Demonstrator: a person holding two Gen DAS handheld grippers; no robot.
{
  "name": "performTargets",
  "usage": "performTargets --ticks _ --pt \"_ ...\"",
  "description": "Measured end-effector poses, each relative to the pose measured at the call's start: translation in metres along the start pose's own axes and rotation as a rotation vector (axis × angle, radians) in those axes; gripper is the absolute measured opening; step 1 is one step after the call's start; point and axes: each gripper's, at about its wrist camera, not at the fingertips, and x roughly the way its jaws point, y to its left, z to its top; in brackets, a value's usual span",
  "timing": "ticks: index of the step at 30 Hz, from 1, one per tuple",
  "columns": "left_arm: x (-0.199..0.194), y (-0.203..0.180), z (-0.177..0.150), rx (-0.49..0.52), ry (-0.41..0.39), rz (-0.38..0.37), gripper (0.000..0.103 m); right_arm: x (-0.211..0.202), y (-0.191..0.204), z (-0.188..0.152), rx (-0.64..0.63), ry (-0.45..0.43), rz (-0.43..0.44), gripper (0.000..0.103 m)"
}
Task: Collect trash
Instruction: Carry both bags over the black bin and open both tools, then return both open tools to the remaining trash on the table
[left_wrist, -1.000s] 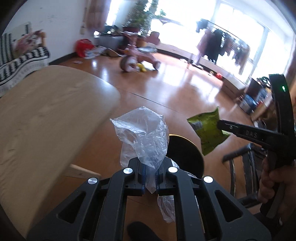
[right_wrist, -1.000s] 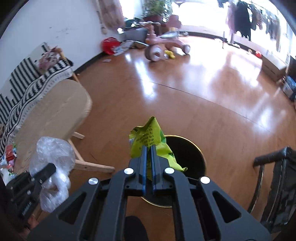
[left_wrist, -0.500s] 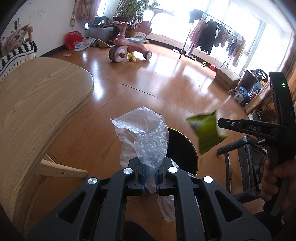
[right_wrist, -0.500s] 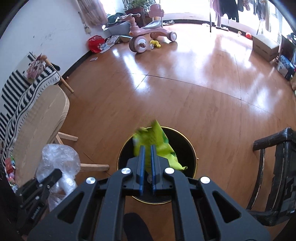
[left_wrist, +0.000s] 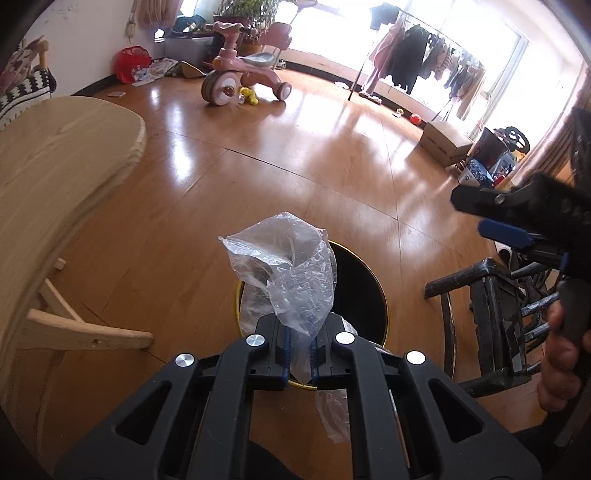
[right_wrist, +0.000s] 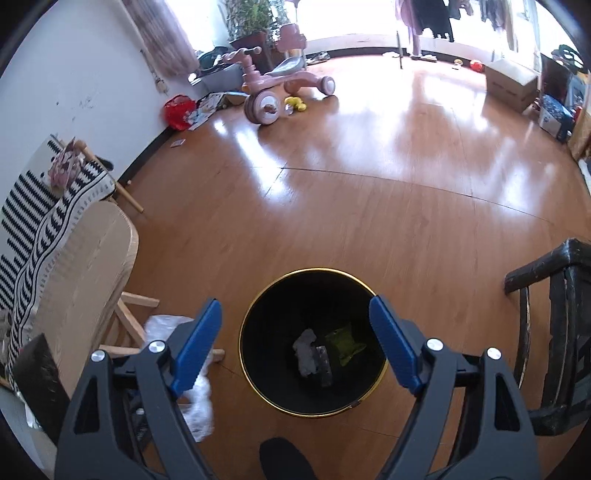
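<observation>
- Left gripper (left_wrist: 298, 354) pinches a crumpled clear plastic bag (left_wrist: 286, 271) above the round black gold-rimmed bin (right_wrist: 258, 384);
- Right gripper (right_wrist: 295, 345) is opening, nothing between its blue pads; the green snack wrapper (right_wrist: 345, 343) lies inside the bin.

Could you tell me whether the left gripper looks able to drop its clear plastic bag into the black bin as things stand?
Probably yes: the left gripper holds the plastic bag over the open, lidless bin, and the right gripper, jaws opening and empty, stands off to the side.
</observation>
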Motion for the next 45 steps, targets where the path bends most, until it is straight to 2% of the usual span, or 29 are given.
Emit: performTargets --ticks 10,12,13,14,15,21,27,32,36,40,45 --pt "0.049 -0.015 0.003 0.024 0.039 -0.053 0.010 -0.015 -0.006 0.006 0.091 -0.066 -0.035 0.081" --pt "0.054 -0.017 0.003 0.029 0.049 -0.049 0.028 -0.016 -0.002 0.007 0.091 -0.074 -0.037 0.081" --pt "0.057 -0.018 0.003 0.031 0.046 -0.054 0.054 -0.017 0.001 0.007 0.090 -0.078 -0.038 0.081" --pt "0.056 -0.019 0.003 0.033 0.034 -0.054 0.073 -0.019 0.003 0.007 0.089 -0.085 -0.040 0.082" --pt "0.054 -0.020 0.003 0.038 0.011 -0.052 0.073 -0.020 0.006 0.007 0.090 -0.091 -0.039 0.082" --pt "0.037 -0.018 0.007 0.036 -0.009 -0.042 0.076 -0.028 0.025 0.007 0.078 -0.129 -0.019 0.083" --pt "-0.035 0.025 0.009 -0.002 -0.092 0.054 0.083 -0.038 0.079 0.005 0.007 -0.174 0.061 0.086" --pt "-0.133 0.095 -0.002 -0.119 -0.198 0.183 0.085 -0.040 0.151 -0.009 -0.099 -0.162 0.176 0.086" --pt "-0.215 0.152 -0.026 -0.216 -0.278 0.312 0.086 -0.035 0.225 -0.029 -0.198 -0.112 0.276 0.086" --pt "-0.299 0.212 -0.068 -0.333 -0.339 0.441 0.086 -0.034 0.304 -0.062 -0.307 -0.061 0.375 0.086" --pt "-0.377 0.268 -0.124 -0.440 -0.379 0.595 0.087 -0.037 0.405 -0.115 -0.455 0.005 0.489 0.086"
